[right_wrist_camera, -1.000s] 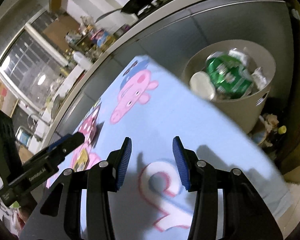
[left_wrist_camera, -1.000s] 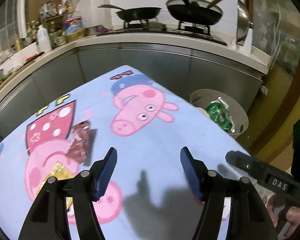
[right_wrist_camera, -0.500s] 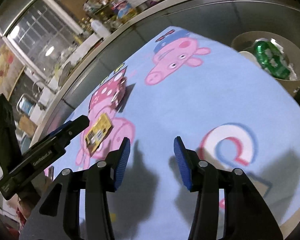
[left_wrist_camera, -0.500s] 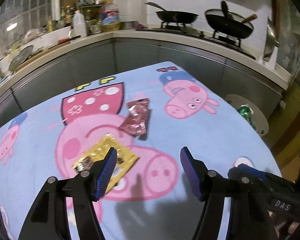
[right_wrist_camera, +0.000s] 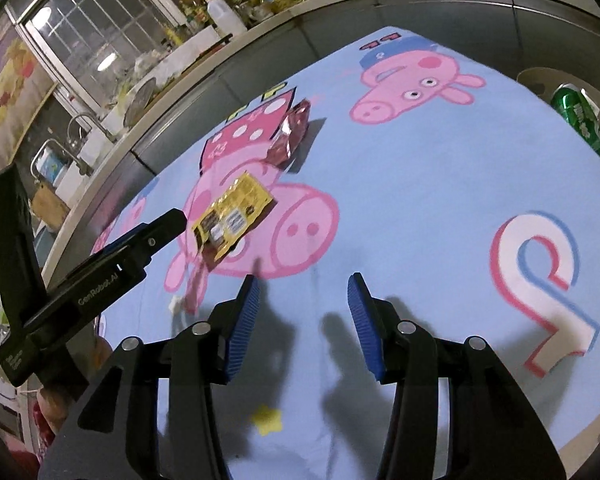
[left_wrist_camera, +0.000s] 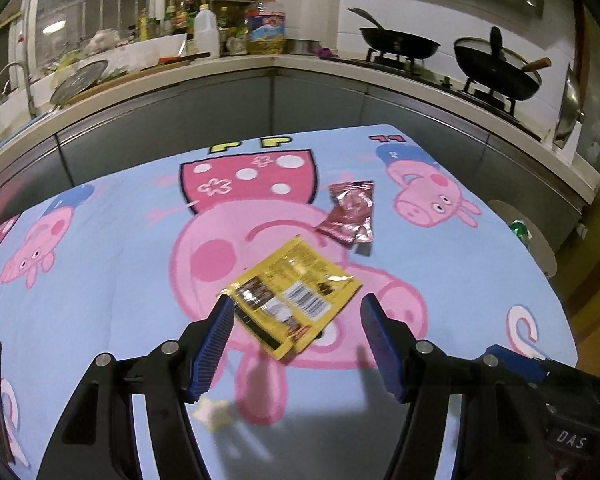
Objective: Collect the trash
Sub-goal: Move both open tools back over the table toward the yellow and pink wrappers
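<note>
A flat yellow wrapper (left_wrist_camera: pixel 294 294) lies on the blue cartoon-pig cloth (left_wrist_camera: pixel 100 264), just ahead of my left gripper (left_wrist_camera: pixel 296 328), which hangs open above it with nothing between its jaws. A crumpled pink foil wrapper (left_wrist_camera: pixel 350 214) lies a little farther back. In the right wrist view the yellow wrapper (right_wrist_camera: pixel 232 216) and the pink foil wrapper (right_wrist_camera: pixel 290 136) lie to the upper left of my right gripper (right_wrist_camera: pixel 303 300). Its jaws are opening, with only bare cloth (right_wrist_camera: pixel 420 168) between them. The left gripper's body (right_wrist_camera: pixel 100 264) shows at the left.
A beige bin (left_wrist_camera: pixel 528 236) holding a green can (right_wrist_camera: pixel 576 114) stands past the table's right edge. Grey cabinets (left_wrist_camera: pixel 220 108) and a counter with bottles, a sink and two pans (left_wrist_camera: pixel 496 68) wrap the far side. A small yellow star (right_wrist_camera: pixel 266 416) is printed near me.
Both views have swung left, away from the bin, toward the table's middle. The two wrappers have come toward the centre. The yellow one now lies just ahead of my left jaws. The right jaws stand slightly wider.
</note>
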Motion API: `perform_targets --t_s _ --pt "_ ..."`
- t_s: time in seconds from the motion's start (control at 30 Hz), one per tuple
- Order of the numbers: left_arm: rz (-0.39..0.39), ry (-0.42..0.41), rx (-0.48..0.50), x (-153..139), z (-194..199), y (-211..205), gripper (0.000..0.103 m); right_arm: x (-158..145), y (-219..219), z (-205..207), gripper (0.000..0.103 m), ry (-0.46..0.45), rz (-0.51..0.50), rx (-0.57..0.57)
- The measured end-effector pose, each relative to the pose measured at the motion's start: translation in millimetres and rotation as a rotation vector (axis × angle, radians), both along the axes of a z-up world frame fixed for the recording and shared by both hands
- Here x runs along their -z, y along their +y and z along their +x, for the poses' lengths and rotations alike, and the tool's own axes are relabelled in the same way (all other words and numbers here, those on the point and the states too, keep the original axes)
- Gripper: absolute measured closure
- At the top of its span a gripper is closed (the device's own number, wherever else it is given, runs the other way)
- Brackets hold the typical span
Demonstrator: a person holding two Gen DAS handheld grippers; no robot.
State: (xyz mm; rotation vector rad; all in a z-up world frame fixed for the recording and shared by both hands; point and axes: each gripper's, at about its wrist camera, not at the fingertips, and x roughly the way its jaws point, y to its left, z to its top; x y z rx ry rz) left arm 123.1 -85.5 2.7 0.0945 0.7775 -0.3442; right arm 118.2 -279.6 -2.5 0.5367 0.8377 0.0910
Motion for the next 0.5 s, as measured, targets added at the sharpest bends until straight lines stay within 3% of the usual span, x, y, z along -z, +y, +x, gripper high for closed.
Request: perform_targets --t_s 0.3,0.5 --pt "-0.004 0.018 -0.024 8.8 -9.9 30.4 0.037 8.8 24.4 -6.0 0.051 0.057 -0.021 0.014" --pt "0.008 0.029 -0.037 15.7 -14.2 45.5 0.034 12.3 31.9 -13.3 0.033 0.085 -0.032 0.024"
